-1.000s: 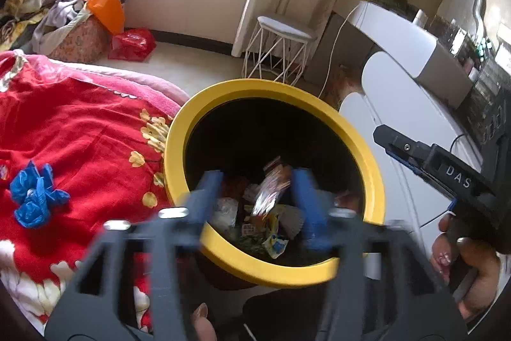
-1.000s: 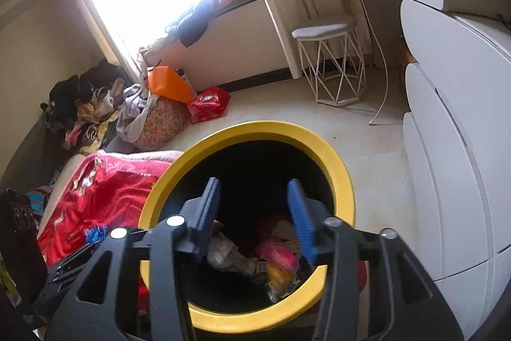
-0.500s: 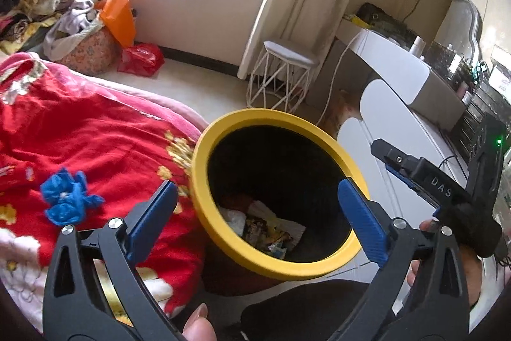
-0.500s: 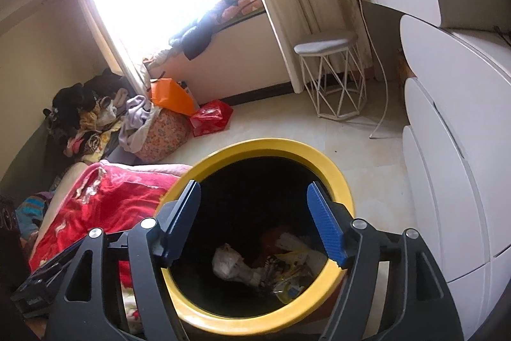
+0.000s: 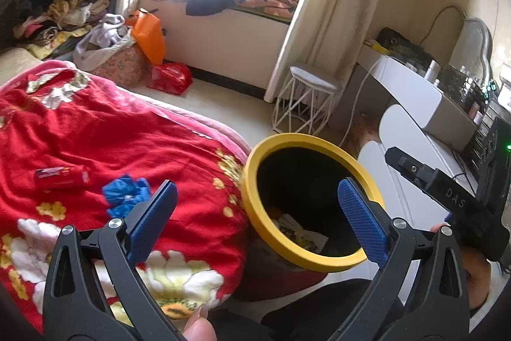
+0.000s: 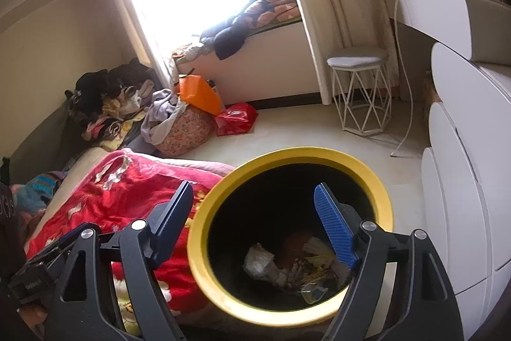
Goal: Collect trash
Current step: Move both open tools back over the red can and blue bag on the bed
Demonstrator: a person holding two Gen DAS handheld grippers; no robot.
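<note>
Left wrist view showed the left gripper (image 5: 255, 219) spread wide and empty above a yellow-rimmed bin (image 5: 255, 213) beside a red blanket (image 5: 111, 149). Right wrist view showed the right gripper (image 6: 252, 224) opening, empty, over trash (image 6: 287, 270) inside that bin.

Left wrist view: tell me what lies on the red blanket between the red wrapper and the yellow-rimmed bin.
In the left wrist view, a crumpled blue wad lies on the red blanket, between the red wrapper and the yellow-rimmed bin.
</note>
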